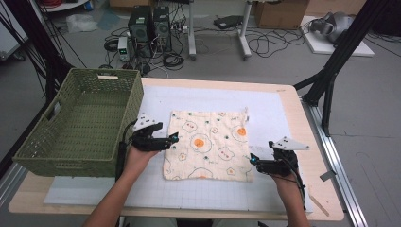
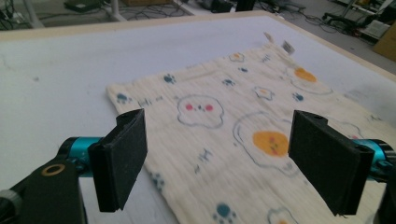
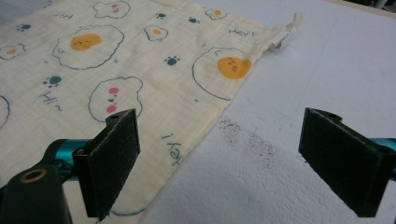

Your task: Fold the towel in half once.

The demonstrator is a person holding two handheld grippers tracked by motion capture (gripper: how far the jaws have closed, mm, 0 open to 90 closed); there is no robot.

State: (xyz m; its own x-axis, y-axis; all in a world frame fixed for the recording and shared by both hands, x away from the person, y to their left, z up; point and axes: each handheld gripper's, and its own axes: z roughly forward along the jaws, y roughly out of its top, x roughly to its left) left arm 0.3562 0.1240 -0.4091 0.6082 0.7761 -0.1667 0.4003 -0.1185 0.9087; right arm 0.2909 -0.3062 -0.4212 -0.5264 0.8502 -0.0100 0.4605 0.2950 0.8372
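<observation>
A cream cloth (image 1: 208,144) printed with fried eggs, paws and small faces lies flat on the white mat. My left gripper (image 1: 173,138) is open at the cloth's left edge, its black pads (image 2: 119,156) spread wide over the cloth (image 2: 224,140). My right gripper (image 1: 253,160) is open at the cloth's near right corner. In the right gripper view the cloth (image 3: 140,70) lies under the left pad (image 3: 112,158), and the right pad stands over bare mat. A small tag (image 3: 282,37) sticks out at the cloth's far right corner.
A green woven basket (image 1: 80,120) stands empty at the table's left, close to my left hand. The white mat (image 1: 265,113) covers most of the wooden table (image 1: 309,156). A dark smudge (image 3: 247,137) marks the mat beside the cloth. Cables and computers lie on the floor beyond.
</observation>
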